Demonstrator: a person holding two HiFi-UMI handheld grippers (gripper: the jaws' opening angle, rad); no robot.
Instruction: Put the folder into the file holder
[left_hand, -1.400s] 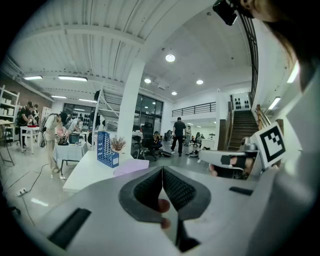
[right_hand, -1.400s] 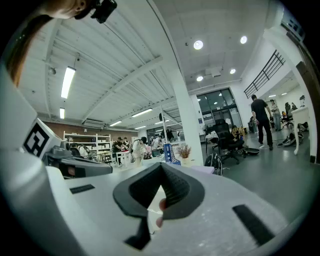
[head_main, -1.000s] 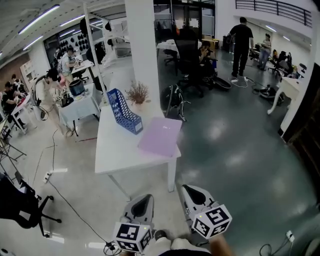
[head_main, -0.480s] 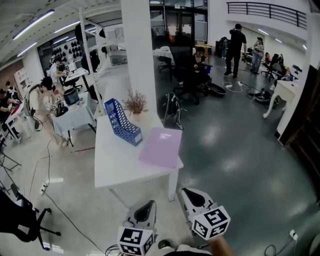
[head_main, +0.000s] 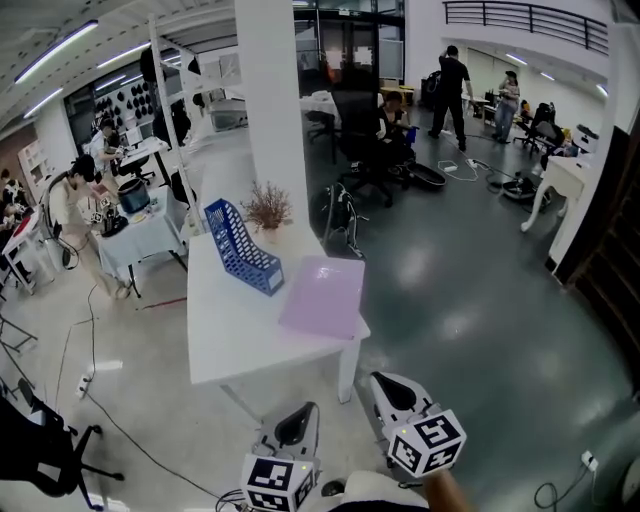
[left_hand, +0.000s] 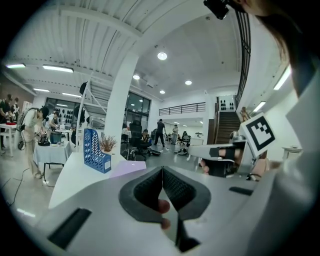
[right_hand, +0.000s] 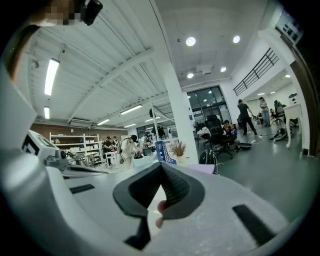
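purple folder (head_main: 322, 297) flat on white table (head_main: 225, 335), beside blue file holder (head_main: 241, 250)

Lilac folder (head_main: 323, 296), blue perforated file holder (head_main: 241, 248)

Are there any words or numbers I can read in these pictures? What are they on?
None can be read.
Left marker cube, on the left hand-held gripper: black-and-white squares only, no letters.
Right marker cube, on the right hand-held gripper: the same.
Purple folder: plain, no print.
Blue file holder: no label visible.
Far shelves: too small to tell.
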